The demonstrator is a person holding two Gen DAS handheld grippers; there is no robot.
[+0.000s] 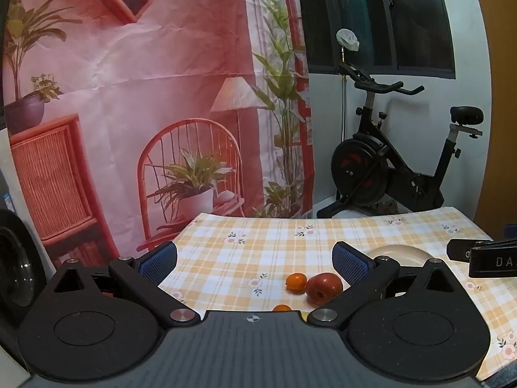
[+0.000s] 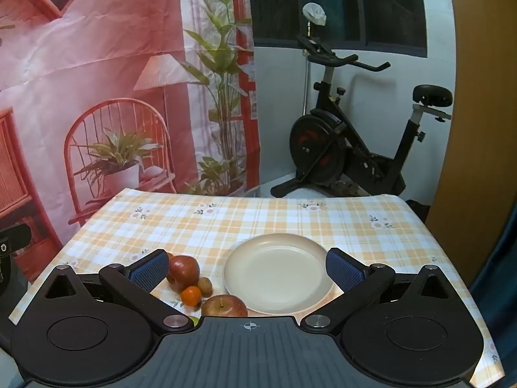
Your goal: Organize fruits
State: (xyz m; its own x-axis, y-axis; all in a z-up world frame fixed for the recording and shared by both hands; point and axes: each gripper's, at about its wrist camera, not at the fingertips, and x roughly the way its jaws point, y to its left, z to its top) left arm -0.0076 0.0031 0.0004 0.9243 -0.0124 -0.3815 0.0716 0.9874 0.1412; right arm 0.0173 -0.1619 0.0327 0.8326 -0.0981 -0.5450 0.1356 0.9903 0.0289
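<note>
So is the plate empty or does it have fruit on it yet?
Empty. The plate shows bare; both apples and the orange sit on the tablecloth beside it.

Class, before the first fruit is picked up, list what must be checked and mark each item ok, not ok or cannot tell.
1. Plate bare and ready for fruit: ok.
2. Right tongs open, nothing between them: ok.
3. Left tongs open, nothing between them: ok.
4. Fruit in reach beside the plate: near apple, far apple, orange, kiwi: ok.
5. Fruits apart enough for a clean grip: not ok, they sit clustered.
6. Full fruit count: cannot tell, the tongs' bodies hide some of the cloth.
</note>
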